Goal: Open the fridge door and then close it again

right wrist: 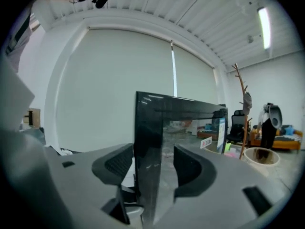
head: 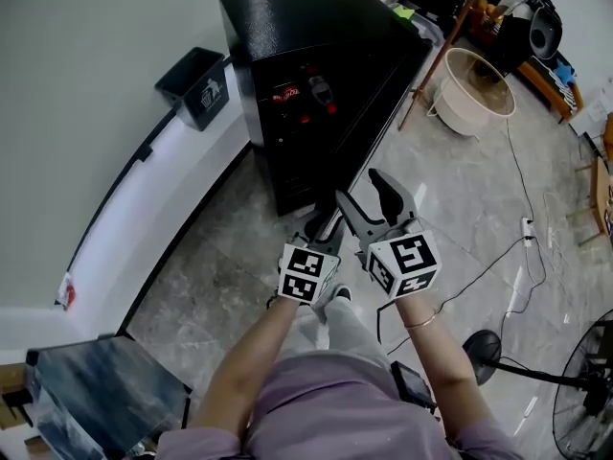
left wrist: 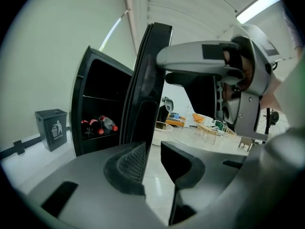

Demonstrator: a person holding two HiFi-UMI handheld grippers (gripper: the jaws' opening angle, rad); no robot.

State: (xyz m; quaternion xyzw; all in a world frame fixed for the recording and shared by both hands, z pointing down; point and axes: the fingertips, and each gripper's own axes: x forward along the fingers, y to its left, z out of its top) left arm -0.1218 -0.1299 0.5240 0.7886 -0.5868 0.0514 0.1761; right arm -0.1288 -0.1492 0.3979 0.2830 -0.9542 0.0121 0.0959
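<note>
A black fridge (head: 306,27) stands by the wall with its door (head: 388,123) swung out toward me, and red-capped bottles (head: 306,94) lie on an inner shelf. My right gripper (head: 359,195) is shut on the door's free edge, and in the right gripper view that glossy edge (right wrist: 157,128) stands upright between its pads (right wrist: 152,163). The left gripper (head: 321,233) hangs just left of it, lower down. In the left gripper view its jaws (left wrist: 152,163) are open with only floor between them. The door (left wrist: 150,80) is edge-on ahead, with the bottles (left wrist: 100,125) to its left.
A dark waste bin (head: 196,86) stands by the wall left of the fridge. On the right are a cream tub (head: 471,89), a cable with a power strip (head: 527,228) and a fan (head: 589,391). A dark seat (head: 96,391) sits at lower left.
</note>
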